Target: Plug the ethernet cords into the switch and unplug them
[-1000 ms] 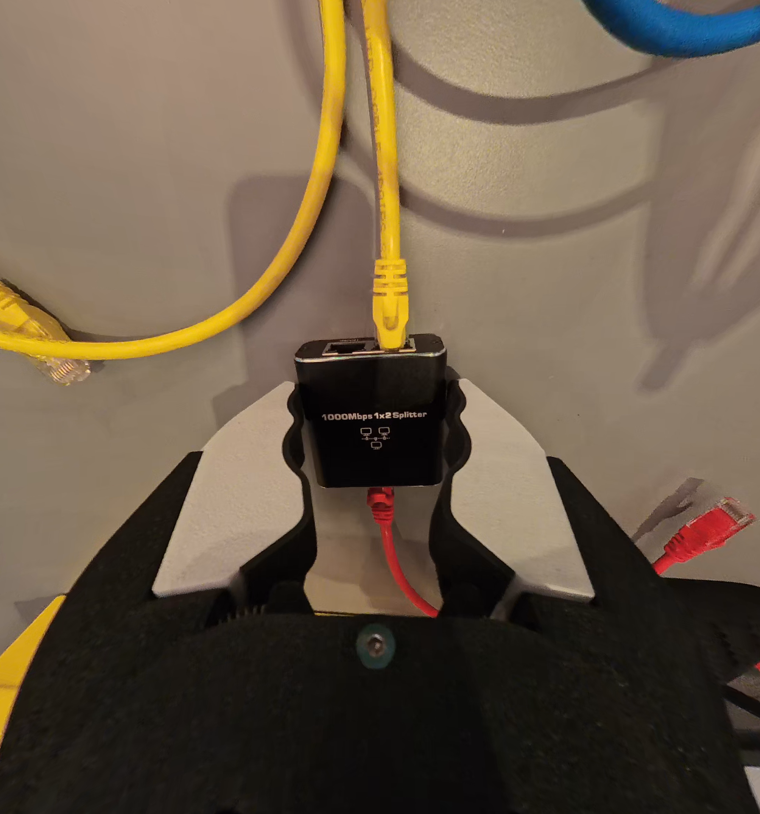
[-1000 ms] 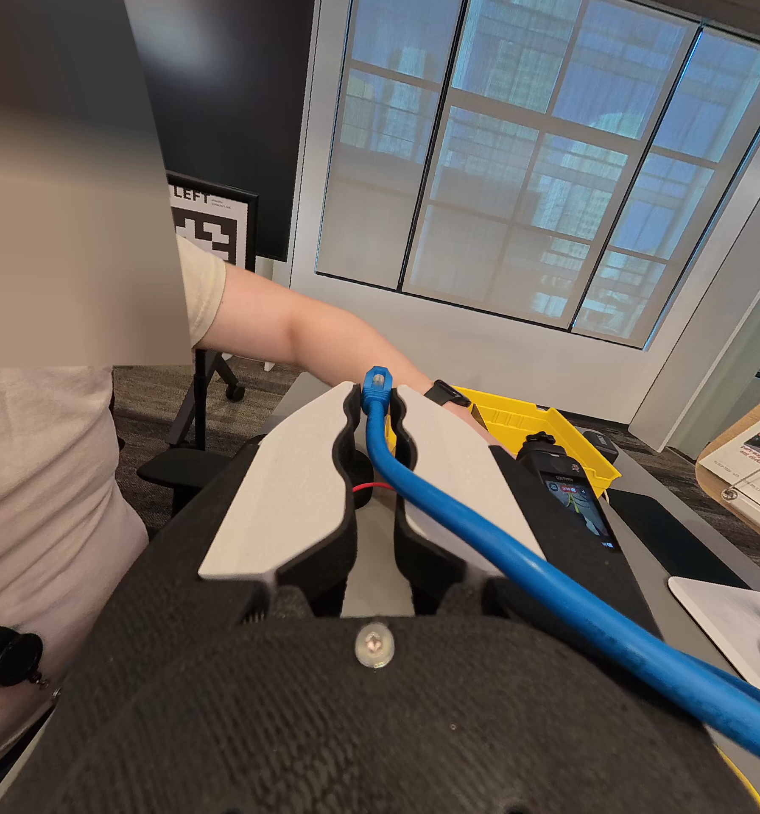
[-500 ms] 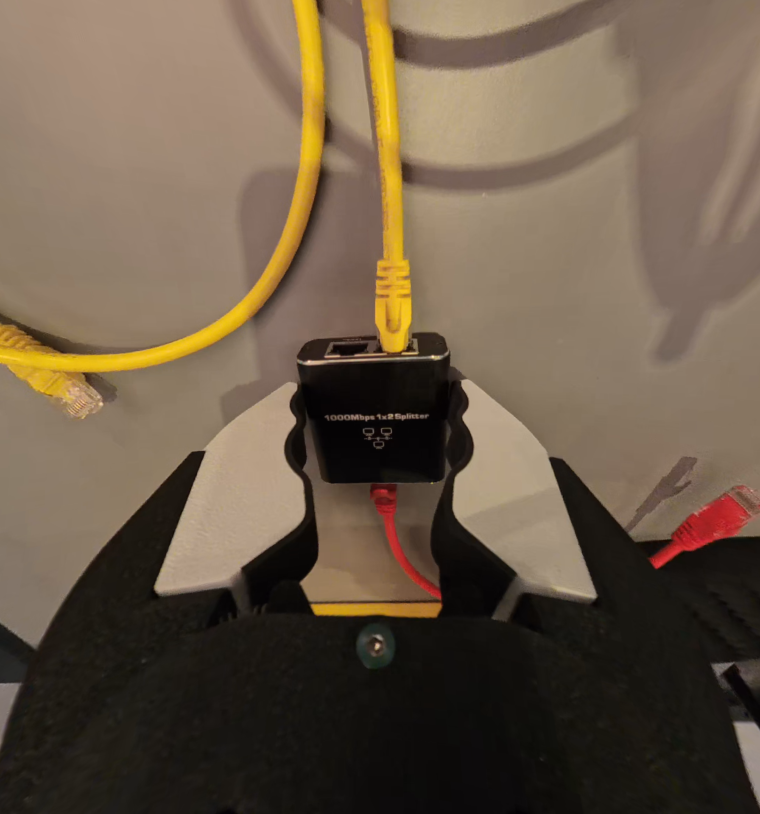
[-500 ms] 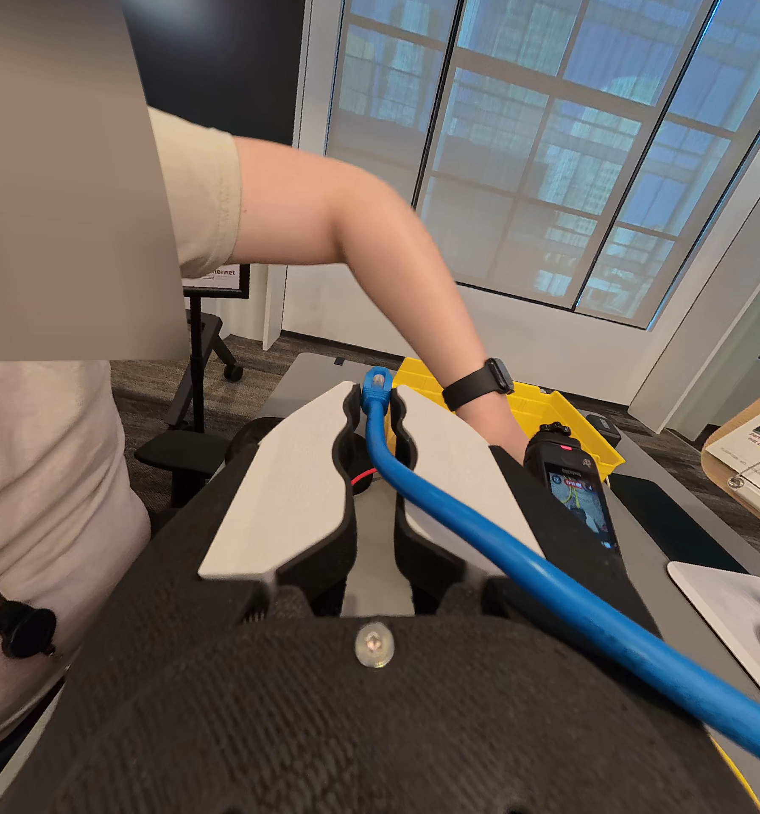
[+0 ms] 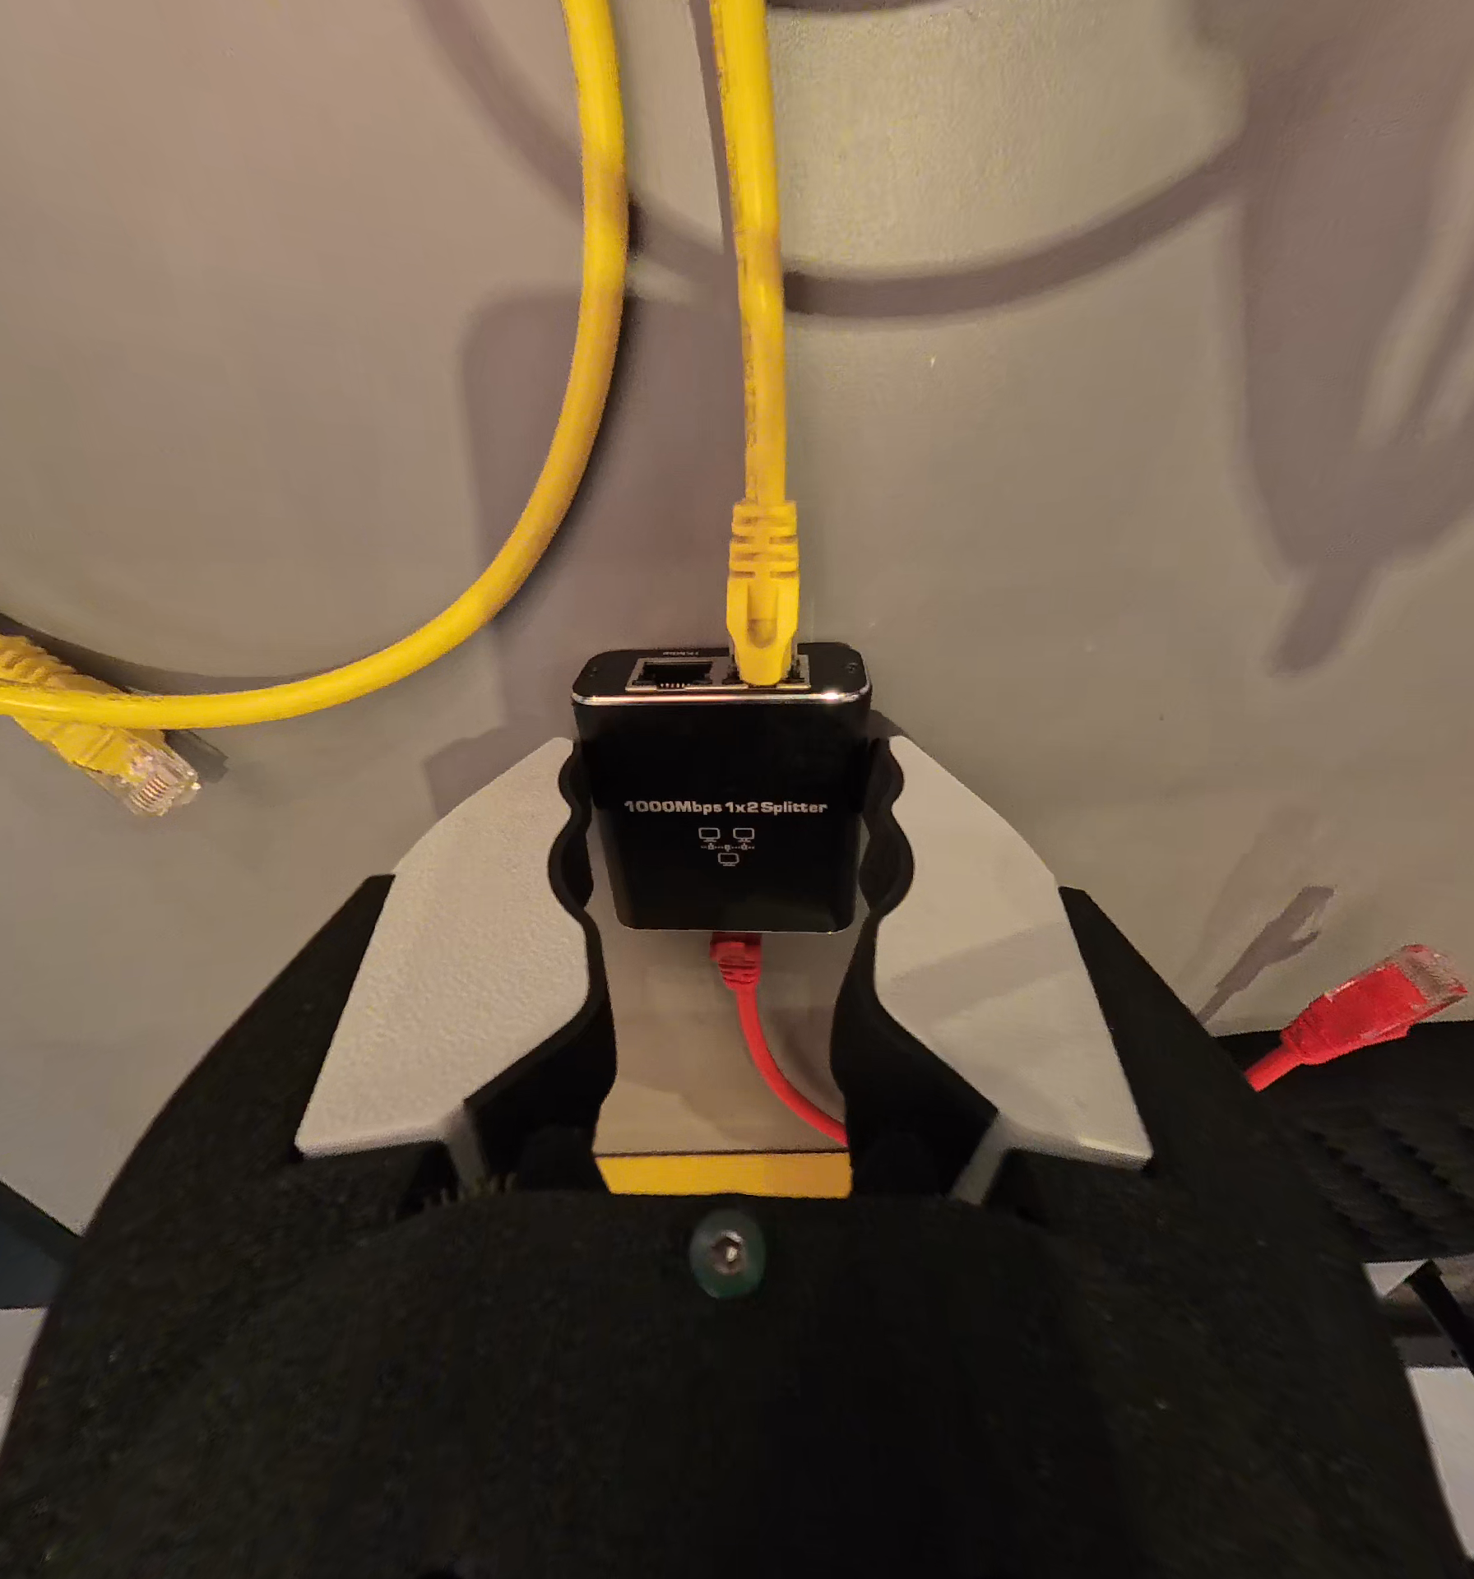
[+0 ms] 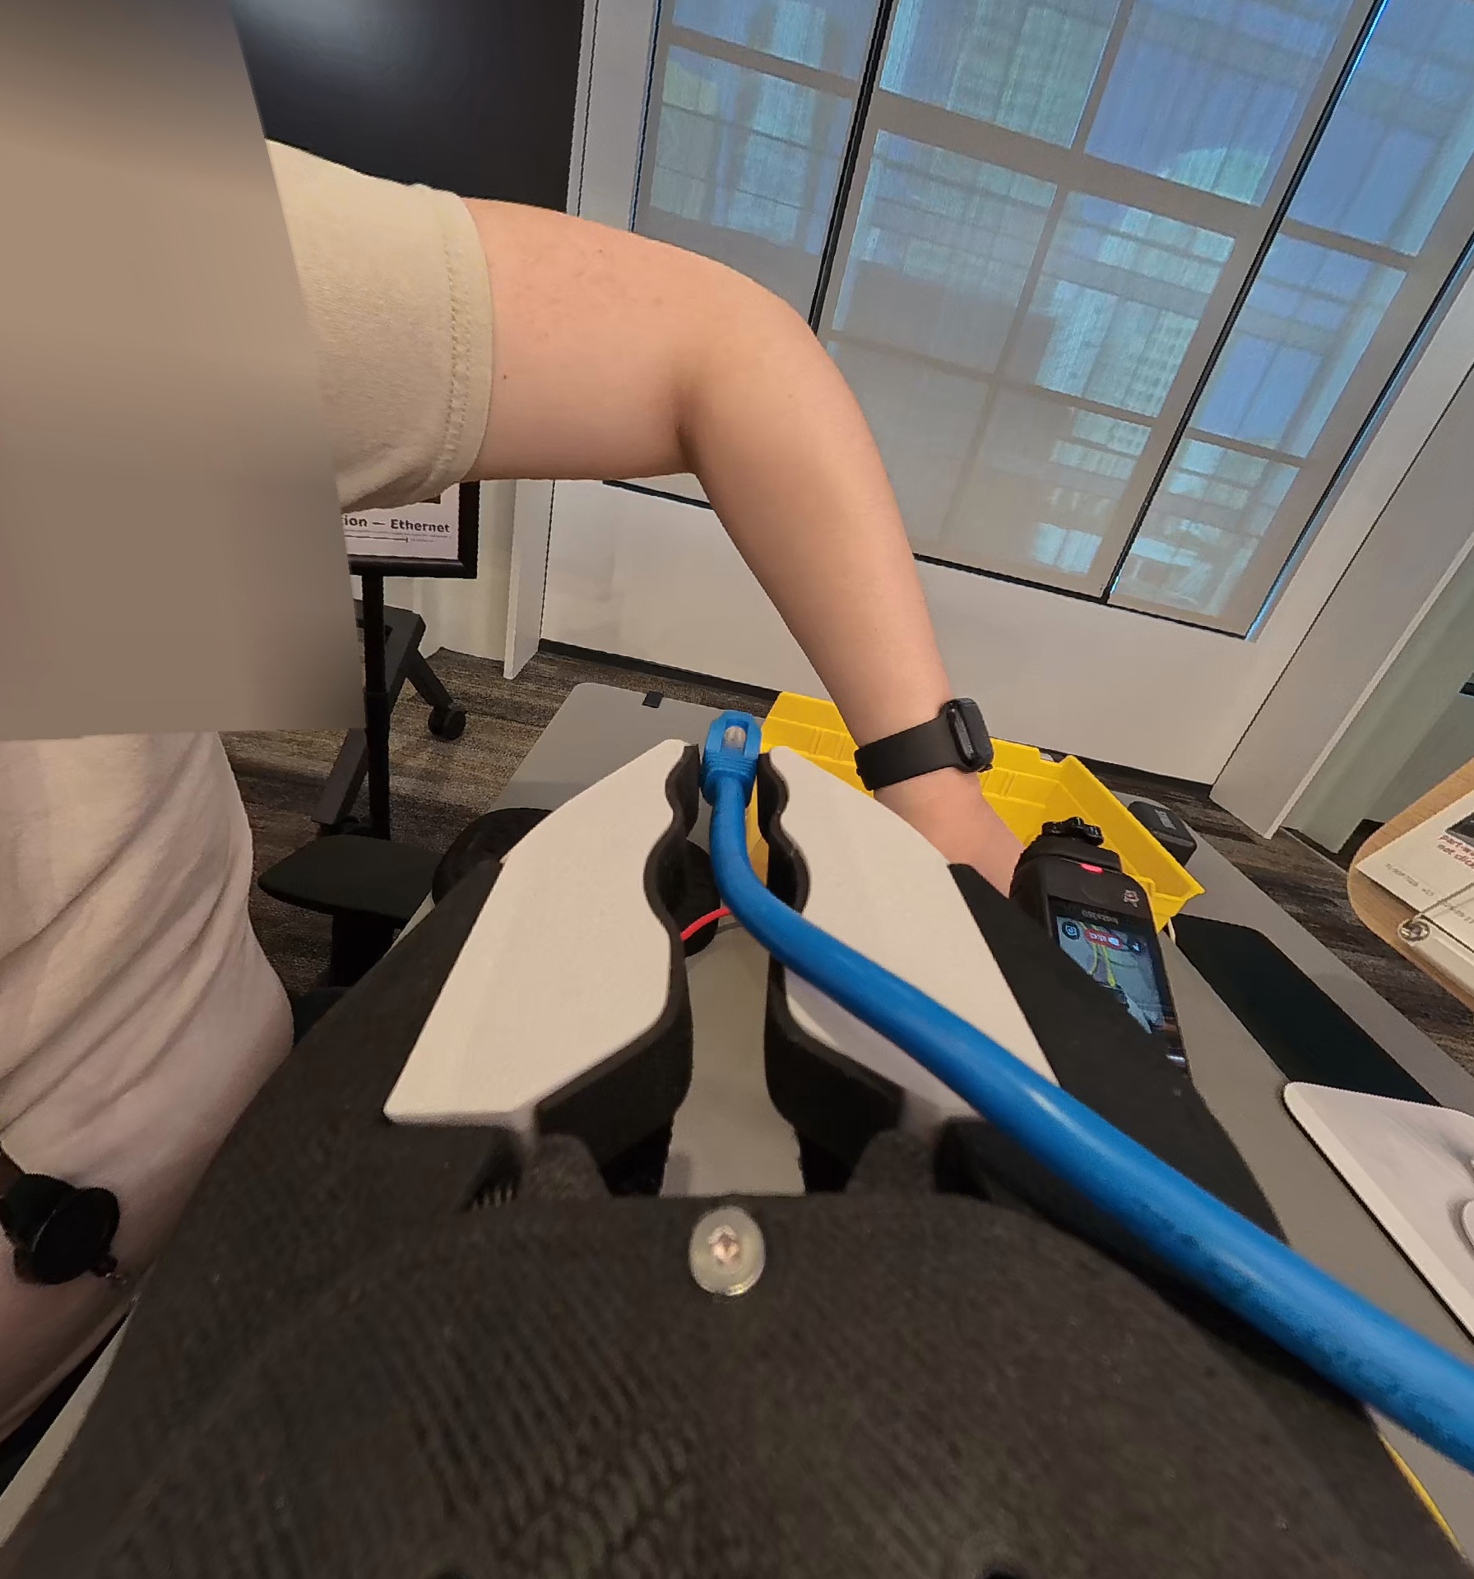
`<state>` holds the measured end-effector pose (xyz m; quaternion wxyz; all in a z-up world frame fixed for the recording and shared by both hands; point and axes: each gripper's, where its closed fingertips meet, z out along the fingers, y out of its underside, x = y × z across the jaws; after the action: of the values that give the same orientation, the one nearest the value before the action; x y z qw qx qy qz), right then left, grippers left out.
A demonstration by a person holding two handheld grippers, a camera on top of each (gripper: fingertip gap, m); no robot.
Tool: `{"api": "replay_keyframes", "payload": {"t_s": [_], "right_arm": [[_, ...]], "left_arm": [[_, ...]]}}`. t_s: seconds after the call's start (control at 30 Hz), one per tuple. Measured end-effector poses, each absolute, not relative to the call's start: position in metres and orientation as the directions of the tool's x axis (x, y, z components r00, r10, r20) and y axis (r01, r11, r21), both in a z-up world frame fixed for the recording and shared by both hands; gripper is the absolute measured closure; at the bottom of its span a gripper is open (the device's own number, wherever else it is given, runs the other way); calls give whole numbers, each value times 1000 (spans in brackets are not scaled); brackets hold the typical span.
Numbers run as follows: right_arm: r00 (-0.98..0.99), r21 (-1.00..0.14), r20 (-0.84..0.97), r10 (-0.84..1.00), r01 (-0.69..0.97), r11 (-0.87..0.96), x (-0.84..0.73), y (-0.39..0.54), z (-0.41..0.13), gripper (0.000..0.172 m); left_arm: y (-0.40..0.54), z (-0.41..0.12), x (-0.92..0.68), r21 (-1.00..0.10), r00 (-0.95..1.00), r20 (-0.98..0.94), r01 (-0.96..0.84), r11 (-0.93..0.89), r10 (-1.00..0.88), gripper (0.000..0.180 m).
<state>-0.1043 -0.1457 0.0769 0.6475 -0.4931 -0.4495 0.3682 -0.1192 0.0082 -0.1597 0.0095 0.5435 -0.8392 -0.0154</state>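
Left gripper (image 5: 723, 769): we are clamping its black wavy pads on both sides of the small black rectangular splitter box (image 5: 723, 803), which is serving as the switch.
Switch ports: the yellow ethernet cord (image 5: 757, 342) is sitting plugged into the right-hand port on the far end (the port beside it is showing open), and a thin red cord (image 5: 759, 1042) is running out of the near end between our fingers.
Loose ends: another yellow plug (image 5: 131, 769) is lying on the grey tabletop (image 5: 1144, 513) well to the left, and a red plug (image 5: 1383, 1000) is lying off to the right.
Right gripper (image 6: 729, 769): we are pinching the blue ethernet cord's (image 6: 1016, 1102) moulded boot just behind its plug, with the clear tip poking past the fingertips and the cord trailing back over the right finger.
Beyond it: the person's forearm with a black wristband (image 6: 922, 752) is reaching down toward the table, in front of a yellow plastic bin (image 6: 1084, 812).
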Motion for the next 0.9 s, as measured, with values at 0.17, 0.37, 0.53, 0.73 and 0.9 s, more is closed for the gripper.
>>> {"api": "replay_keyframes", "payload": {"t_s": [0.17,0.37,0.53,0.73,0.9], "right_arm": [[322,-970,220,921,-30,242,-104,-147,77,158],[327,-966,233,916,-27,255,-103,-149,79,158],[334,-964,236,912,-34,262,-100,-151,81,158],[340,-968,224,914,-33,249,-97,-148,79,158],[329,-978,189,925,-19,206,-102,-139,68,158]], "left_arm": [[12,-159,-120,34,-407,-15,-913,406,-913,119],[23,-149,-117,25,-442,-96,-897,442,-892,119],[30,-134,-113,37,-465,-140,-885,464,-874,119],[39,-98,-104,-40,-446,-226,-884,465,-866,119],[45,-63,-106,-141,-398,-303,-880,454,-866,119]]}}
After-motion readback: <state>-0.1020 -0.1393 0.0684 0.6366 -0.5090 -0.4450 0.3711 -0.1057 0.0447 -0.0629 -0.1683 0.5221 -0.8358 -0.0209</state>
